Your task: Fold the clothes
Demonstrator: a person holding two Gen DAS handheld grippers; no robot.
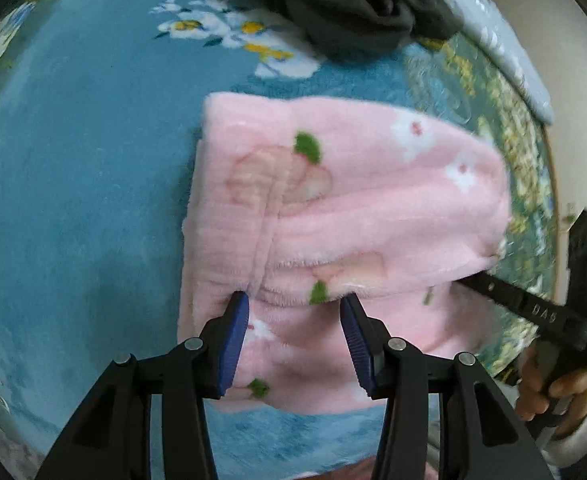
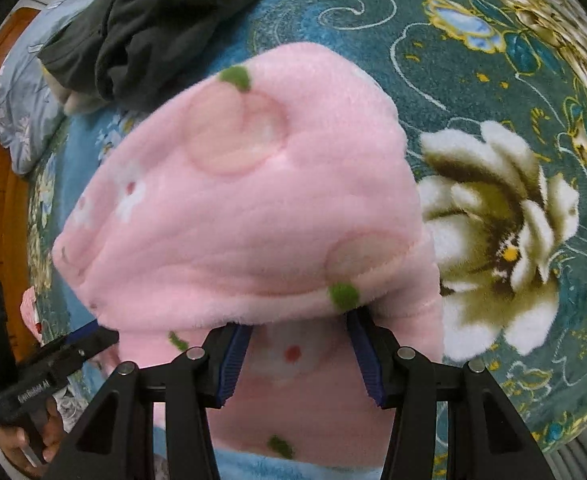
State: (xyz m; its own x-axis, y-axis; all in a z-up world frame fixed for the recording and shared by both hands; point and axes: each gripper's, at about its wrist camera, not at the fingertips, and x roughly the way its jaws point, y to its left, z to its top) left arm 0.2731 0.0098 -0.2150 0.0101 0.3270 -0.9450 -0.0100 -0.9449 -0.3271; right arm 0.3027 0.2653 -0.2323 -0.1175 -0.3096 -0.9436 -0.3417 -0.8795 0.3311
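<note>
A: Step? Pink fleece (image 1: pixel 345 216) lies on the bed (image 1: pixel 73 184), already folded into a block. Left gripper (image 1: pixel 295 300) and right gripper (image 2: pixel 299 320) both sit at its near fold, jaws about half apart.

B: Holding cloth? Cannot tell; the fold hides the tips.

A: Next move, I judge: carry that edge over, both sides level. Dark clothes (image 2: pixel 145 24) wait beyond.

B: Writing: "DAS" on the right gripper's arm. Left gripper's label is too blurred.

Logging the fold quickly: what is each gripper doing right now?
Left gripper: jaws apart at the pink fleece garment; grip cannot be told.
Right gripper: jaws apart, tips under a fold; cannot be told.
</note>
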